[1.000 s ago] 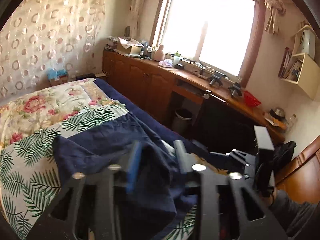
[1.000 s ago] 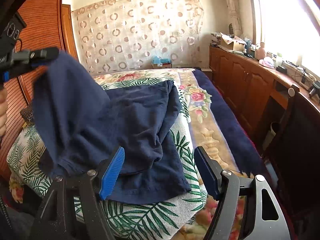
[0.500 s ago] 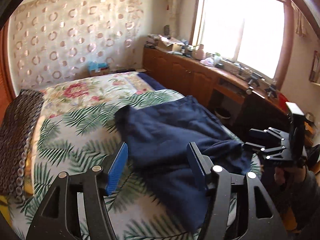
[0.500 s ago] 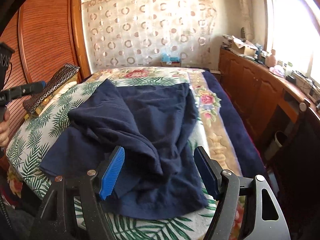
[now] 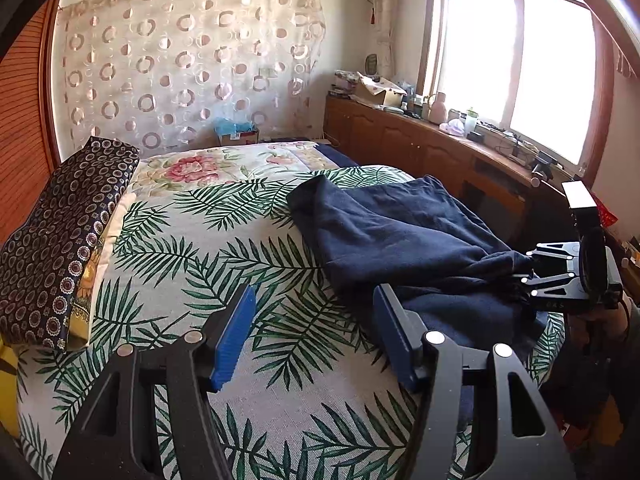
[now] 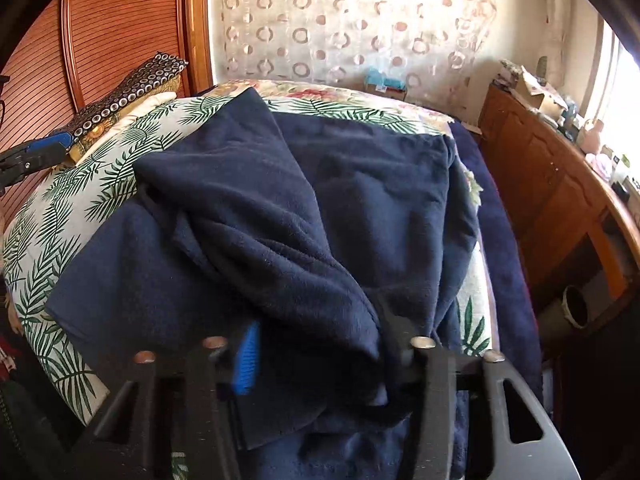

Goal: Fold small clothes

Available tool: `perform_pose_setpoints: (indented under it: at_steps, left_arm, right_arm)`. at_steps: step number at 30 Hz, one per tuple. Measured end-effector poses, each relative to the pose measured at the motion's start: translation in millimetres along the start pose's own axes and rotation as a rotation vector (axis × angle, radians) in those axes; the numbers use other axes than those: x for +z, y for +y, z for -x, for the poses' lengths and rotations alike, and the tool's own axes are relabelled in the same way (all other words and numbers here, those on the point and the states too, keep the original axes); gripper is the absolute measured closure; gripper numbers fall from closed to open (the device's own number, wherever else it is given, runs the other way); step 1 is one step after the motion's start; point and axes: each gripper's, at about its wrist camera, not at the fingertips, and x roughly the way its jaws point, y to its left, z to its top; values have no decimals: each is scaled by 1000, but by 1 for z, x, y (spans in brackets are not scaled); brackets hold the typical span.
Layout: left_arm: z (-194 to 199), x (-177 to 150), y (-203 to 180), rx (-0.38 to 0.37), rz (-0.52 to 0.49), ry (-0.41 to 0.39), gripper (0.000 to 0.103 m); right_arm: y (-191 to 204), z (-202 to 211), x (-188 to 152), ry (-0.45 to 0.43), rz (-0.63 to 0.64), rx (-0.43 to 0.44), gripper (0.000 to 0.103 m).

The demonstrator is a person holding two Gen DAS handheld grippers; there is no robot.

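One navy garment [image 6: 304, 208] lies rumpled on the palm-print bedspread [image 5: 208, 240]. Right gripper [image 6: 320, 356] jaws have just been closing on its near bunched fold; left gripper [image 5: 312, 332] is open, empty. Regrasp step; next, pull the fold flat.
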Motion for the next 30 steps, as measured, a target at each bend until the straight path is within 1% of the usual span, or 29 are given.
perform_pose_setpoints:
  at_steps: [1,3,7,9,11,12,14,18,20,22,23,24,30]
  left_arm:
    - [-1,-1,1,-4,4,6,41]
    - [-3,-3,1,-14,14,19,41]
    - [-5,-5,-1,-23,18,44,41]
    - [-3,-6,-2,-31,19,36,41]
    - [-1,-5,-3,-33,19,30,41]
    - [-1,-5,-2,-33,20,27,41]
    - [1,-5,-3,-31,20,22,41]
    - [3,-5,-4,-17,17,20,41]
    - [3,-5,-5,-13,14,23,41]
    - [2,-5,-6,-8,10,25,41]
    - [2,-5,-7,-4,8,25,41]
    - [2,-6,-7,-4,8,25,41]
    - [3,-7,-8,-8,4,22,41]
  right_arm:
    - [-1,0,0,-3,1,3,82]
    - [-2,5,0,-25,-16,-2,90]
    - [-5,34,-1,-120,-52,3,92]
    - [-9,55,0,-172,-68,-1,92]
    - [-11,69,-1,-202,-76,-12,92]
    - [-13,73,0,-204,-70,-16,92]
    - [-15,69,-1,-181,-63,-31,92]
    - [-20,45,-10,-80,-75,-42,92]
    - [-20,37,-14,-51,-77,-53,92]
    - [-21,36,-17,-45,-92,-37,92]
    - [-20,37,-17,-46,-93,-35,88]
    - [-19,39,-17,-50,-92,-42,87]
    - [-19,62,-12,-92,-76,-64,86]
